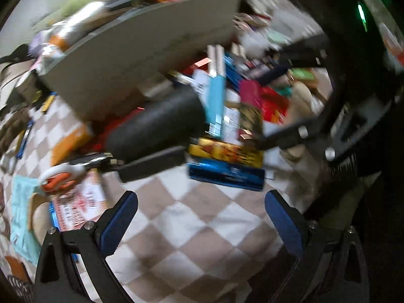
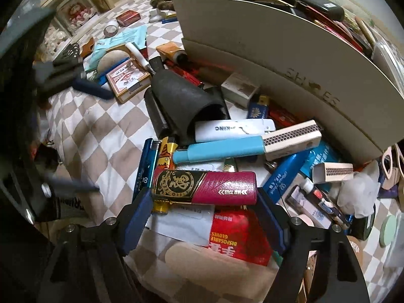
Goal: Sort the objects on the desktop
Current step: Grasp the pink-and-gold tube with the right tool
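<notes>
In the right wrist view my right gripper [image 2: 203,208] is shut on a crimson box with a black and gold end [image 2: 204,188]. Its blue pads press on the box's two short ends, atop a heap of small packs. The same crimson box [image 1: 248,93] shows blurred in the left wrist view. My left gripper [image 1: 202,195] is open above bare checkered cloth [image 1: 192,232], nothing between its fingers. It also appears as a blur at the left edge of the right wrist view, the left gripper [image 2: 83,137] apart from the heap.
A large pale shoe box [image 2: 277,63] full of items stands behind the heap. A black cup [image 2: 186,101] lies on its side beside a light blue case [image 2: 219,149] and a white box [image 2: 234,126]. A card box [image 2: 127,78], red glove pack [image 2: 240,234] and scissors [image 1: 60,176] lie around.
</notes>
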Demonstrator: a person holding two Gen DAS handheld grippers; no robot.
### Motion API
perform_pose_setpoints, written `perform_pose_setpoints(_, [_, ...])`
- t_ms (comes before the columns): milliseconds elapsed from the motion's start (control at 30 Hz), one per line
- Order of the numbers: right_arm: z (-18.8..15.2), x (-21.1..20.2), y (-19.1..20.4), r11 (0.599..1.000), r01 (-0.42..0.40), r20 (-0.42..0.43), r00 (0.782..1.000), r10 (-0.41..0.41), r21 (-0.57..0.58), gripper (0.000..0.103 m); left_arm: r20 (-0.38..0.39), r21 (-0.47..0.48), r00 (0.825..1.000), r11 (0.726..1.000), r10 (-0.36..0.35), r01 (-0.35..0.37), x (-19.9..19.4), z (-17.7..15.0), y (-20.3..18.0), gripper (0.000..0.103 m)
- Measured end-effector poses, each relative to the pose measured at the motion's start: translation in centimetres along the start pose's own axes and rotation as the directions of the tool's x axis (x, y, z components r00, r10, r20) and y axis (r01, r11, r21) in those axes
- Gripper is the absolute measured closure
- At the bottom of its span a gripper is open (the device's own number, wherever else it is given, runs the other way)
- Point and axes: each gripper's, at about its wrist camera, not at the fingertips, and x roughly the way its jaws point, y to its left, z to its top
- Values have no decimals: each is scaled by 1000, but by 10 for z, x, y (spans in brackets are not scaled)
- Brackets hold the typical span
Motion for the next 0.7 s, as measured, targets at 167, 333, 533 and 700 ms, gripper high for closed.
perform_pose_setpoints(167, [3,-8,-8,999,-22,11,1000,21,47,23,-25,-5,997,998,-67,67,14,9,-5,2])
perform_pose_setpoints(333, [3,-16,-18,997,-33,25,999,31,76,23,-42,-15,993,994,-110,109,23,14,-8,2])
perform_pose_setpoints(533, [0,-20,-27,991,-61,33,998,58,116,23,-77,64,994,994,-81,86,37,16,-25,2])
perform_pose_setpoints(700, [-1,-20,-28,991,-61,29,998,58,120,23,-82,89,996,995,-33,40,44,21,-30,2])
